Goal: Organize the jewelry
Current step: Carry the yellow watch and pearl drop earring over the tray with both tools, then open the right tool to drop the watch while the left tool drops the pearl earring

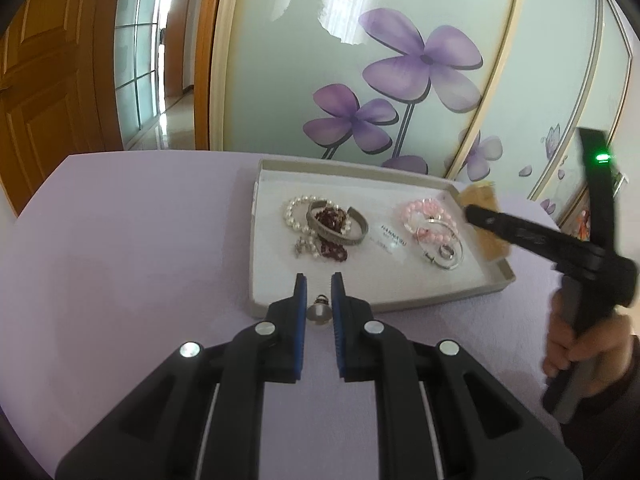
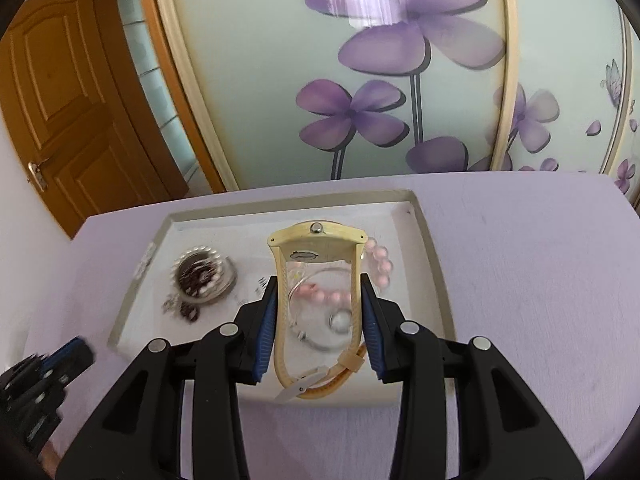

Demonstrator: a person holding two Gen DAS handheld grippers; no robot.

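L gripper (image 1: pixel 319 280) fingers pinch small metal stud (image 1: pixel 319 309) by tray (image 1: pixel 440 299) edge; R gripper (image 2: pixel 319 284) fingers clamp cream watch (image 2: pixel 318 264) over tray; bracelets already in; approx two pcs left to drop.

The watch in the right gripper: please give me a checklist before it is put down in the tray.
1. Watch held between the right gripper pads: ok.
2. Watch above the tray: ok.
3. Spot below is free: not ok, the pink bead bracelet and silver bangle lie there.
4. Left gripper is away from the drop: ok.
5. Left gripper holds a small metal piece: cannot tell.
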